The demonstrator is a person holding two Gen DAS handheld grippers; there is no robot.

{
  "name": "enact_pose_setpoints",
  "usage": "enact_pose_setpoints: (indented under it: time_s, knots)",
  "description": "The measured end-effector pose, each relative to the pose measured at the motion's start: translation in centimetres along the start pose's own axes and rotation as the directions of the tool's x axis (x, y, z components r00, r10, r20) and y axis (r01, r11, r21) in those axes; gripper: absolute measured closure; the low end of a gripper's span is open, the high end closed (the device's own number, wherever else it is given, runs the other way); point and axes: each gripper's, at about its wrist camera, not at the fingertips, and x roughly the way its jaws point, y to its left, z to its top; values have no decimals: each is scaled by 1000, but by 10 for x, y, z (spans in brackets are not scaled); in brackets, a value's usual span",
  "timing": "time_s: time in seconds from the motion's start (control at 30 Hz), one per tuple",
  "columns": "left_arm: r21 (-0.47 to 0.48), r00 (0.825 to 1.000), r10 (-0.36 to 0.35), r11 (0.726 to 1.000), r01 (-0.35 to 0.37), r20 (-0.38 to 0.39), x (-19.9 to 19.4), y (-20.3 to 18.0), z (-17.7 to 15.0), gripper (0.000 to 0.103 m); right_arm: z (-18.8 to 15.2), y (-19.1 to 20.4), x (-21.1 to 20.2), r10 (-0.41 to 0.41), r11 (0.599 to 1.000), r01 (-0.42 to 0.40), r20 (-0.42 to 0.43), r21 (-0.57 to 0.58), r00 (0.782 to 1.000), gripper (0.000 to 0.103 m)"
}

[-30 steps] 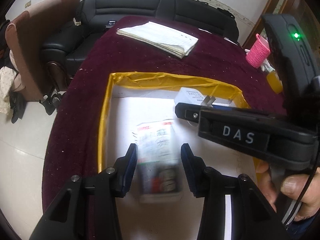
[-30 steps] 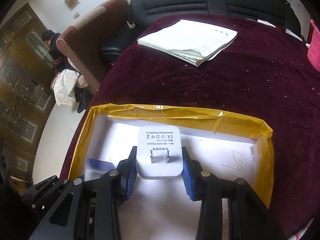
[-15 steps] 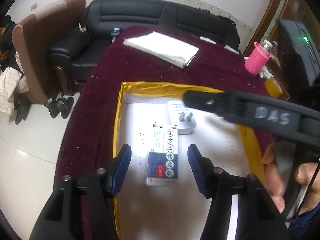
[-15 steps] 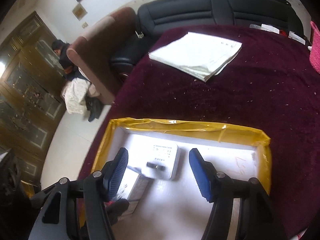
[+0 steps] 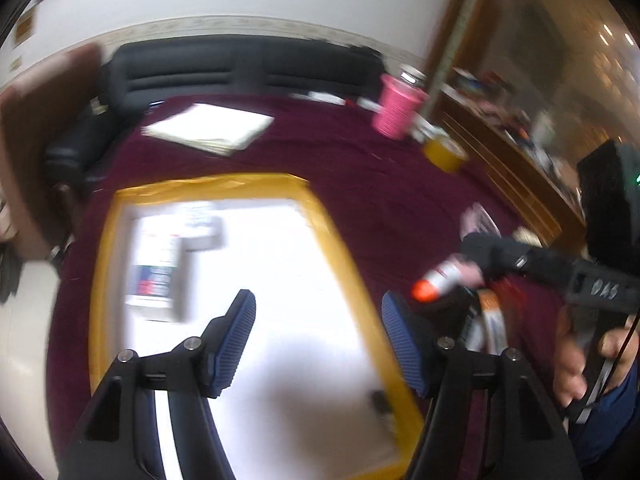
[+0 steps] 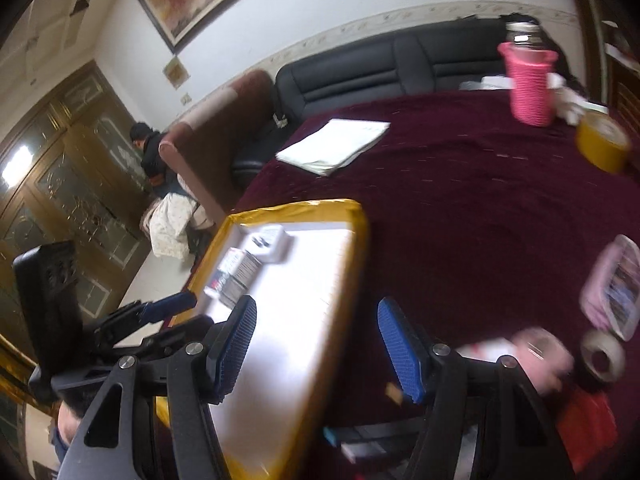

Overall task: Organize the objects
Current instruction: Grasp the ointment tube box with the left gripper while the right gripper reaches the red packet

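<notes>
- Objects for organizing, location: two are already inside the yellow-edged tray (image 5: 102,280), lying close together at its far left corner; the rest are scattered on the worktop (image 6: 460,208) to the tray's right.
- Worktop: round, covered in dark red cloth. A stack of papers (image 5: 210,128), a pink knitted sleeve on a jar (image 6: 530,84) and a roll of yellow tape (image 6: 600,142) sit toward its far side, well apart from the tray.
- Tray: white floor, mostly bare.
- Medicine box (image 5: 154,272): blue and red print, too blurred to read.
- White charger (image 6: 270,242): just beyond the box; its label cannot be read.
- Loose items on the right: a pink-edged packet (image 6: 614,286), a roll of tape (image 6: 602,354), an orange-capped tube (image 5: 438,280), something red; too smeared to name more closely.
- My left gripper (image 5: 318,338): above the tray's right rim, jaws opening, nothing between them.
- My right gripper (image 6: 318,344): straddling the tray's right edge, jaws well apart, empty. "DAS" is legible on its body in the left view.
- Risk, my judgement: both views are blurred, so a grab into the crowded right-hand pile could catch two items or knock the tube rolling.
- Risk: the two grippers work close together and could collide over the tray rim.
</notes>
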Motion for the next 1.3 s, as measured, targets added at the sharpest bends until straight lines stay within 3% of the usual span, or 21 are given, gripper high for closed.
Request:
enact_pose_setpoints:
  time_s: [0.17, 0.33, 0.43, 0.5, 0.6, 0.67, 0.77, 0.83, 0.9, 0.97, 1.1, 1.3]
  knots:
    - [170, 992, -8, 985, 30, -126, 35, -57, -14, 38, -37, -42, -64, -71, 997, 69, 96, 23, 993, 35]
    - [241, 978, 15, 970, 36, -207, 64, -96, -20, 38, -61, -90, -104, -111, 992, 103, 120, 74, 987, 35]
    - [238, 971, -4, 969, 62, -237, 69, -112, -27, 38, -75, -122, -118, -171, 981, 159, 113, 108, 979, 35]
    - [199, 961, -77, 971, 133, -267, 70, -125, -33, 38, -85, -143, -125, -211, 971, 197, 93, 138, 973, 35]
    - [126, 938, -169, 968, 215, -303, 74, -139, -41, 31, -98, -171, -134, -199, 962, 180, 78, 203, 977, 35]
    - [125, 940, -163, 970, 208, -301, 75, -151, -45, 26, -106, -184, -141, -192, 956, 166, 88, 241, 977, 35]
    - [161, 939, -125, 970, 183, -320, 84, -174, -54, 25, -112, -191, -144, -190, 955, 160, 98, 249, 977, 35]
    - [198, 948, -49, 973, 116, -314, 95, -186, -56, 25, -114, -190, -143, -180, 957, 152, 99, 246, 979, 35]
    - [214, 954, -21, 973, 89, -298, 104, -193, -55, 25, -115, -187, -139, -171, 961, 146, 89, 236, 981, 35]
    - [225, 964, -17, 971, 79, -265, 105, -195, -58, 29, -116, -183, -135, -164, 963, 142, 80, 227, 983, 35]
    - [221, 975, -27, 972, 77, -221, 88, -186, -61, 69, -116, -174, -122, -150, 972, 141, 34, 186, 988, 35]
    - [187, 967, 6, 981, 43, -255, 72, -152, -90, 74, -89, -152, -103, -133, 987, 133, -9, 85, 991, 34]
